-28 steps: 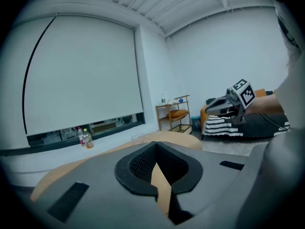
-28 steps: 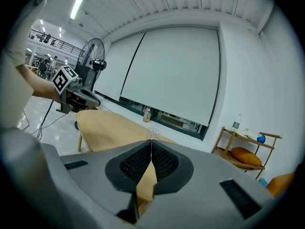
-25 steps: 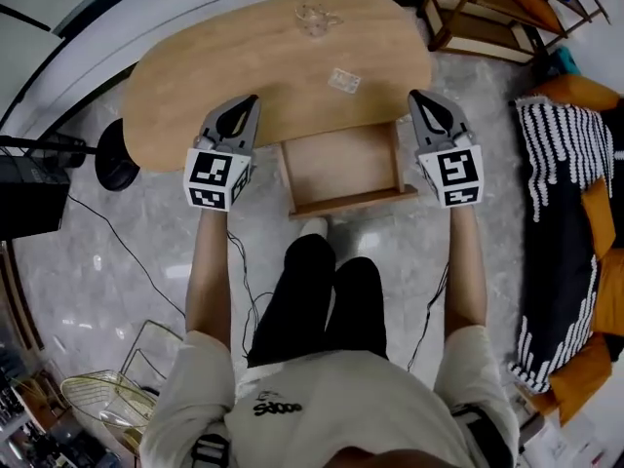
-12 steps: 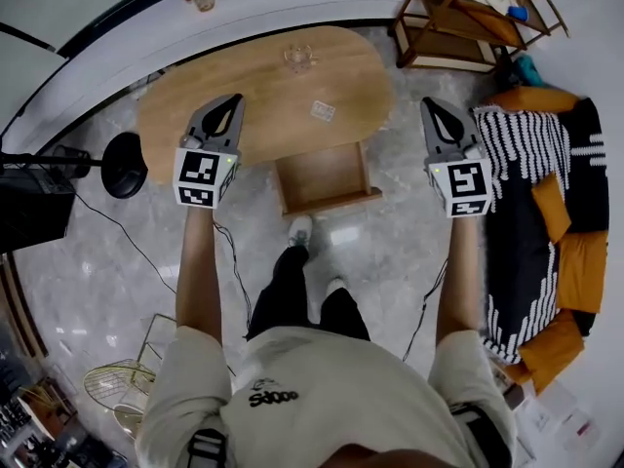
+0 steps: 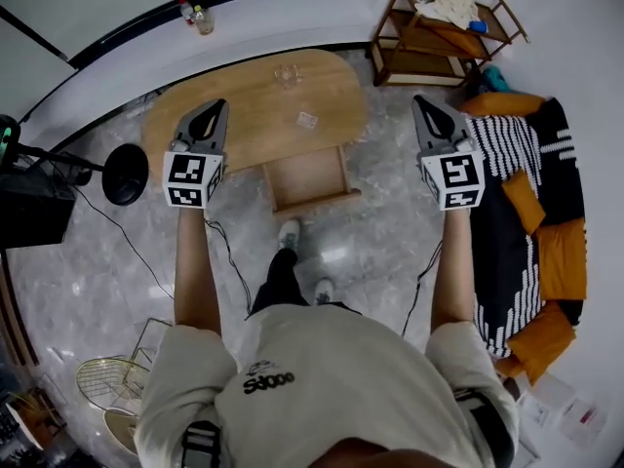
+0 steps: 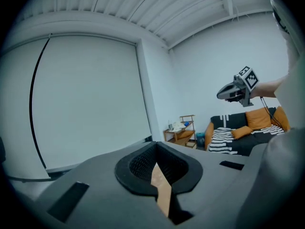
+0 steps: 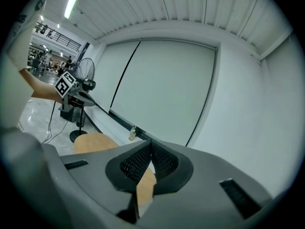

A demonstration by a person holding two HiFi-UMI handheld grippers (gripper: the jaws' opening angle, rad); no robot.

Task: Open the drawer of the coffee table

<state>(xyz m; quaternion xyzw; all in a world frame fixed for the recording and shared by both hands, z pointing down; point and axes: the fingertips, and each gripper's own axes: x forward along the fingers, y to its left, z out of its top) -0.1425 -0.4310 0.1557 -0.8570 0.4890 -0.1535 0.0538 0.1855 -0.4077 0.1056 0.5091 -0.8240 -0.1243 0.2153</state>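
In the head view we are looking steeply down past our outstretched arms at the oval light-wood surface [image 5: 239,105] of the coffee table. Its shallow wooden drawer [image 5: 305,175] is standing pulled well out from the near edge toward our feet, and its inside is showing bare as far as we can tell. We are holding the left gripper [image 5: 215,106] and the right gripper [image 5: 422,101] high up, well apart from each other and from the drawer. The left one is showing in front of the surface's left part. The right one is showing in front of the grey marbled floor [image 5: 380,222], between the surface and the striped black-and-white sofa throw [image 5: 517,164]. A small clear glass [image 5: 287,74] and a small pale card [image 5: 307,120] are sitting on the surface, away from both grippers. In the left gripper view the dark jaws are pressing together with nothing between them, and only a sliver of the wood is showing below their seam. This gripper is pointing out across the room at a pale wall [image 6: 86,99], not at the furniture. In the right gripper view the jaws are likewise pressing together and carrying nothing, with the rounded end of the surface lying far below them. We are judging the task as done, since the drawer is standing open and neither gripper is touching it. Nothing appears to be remaining.
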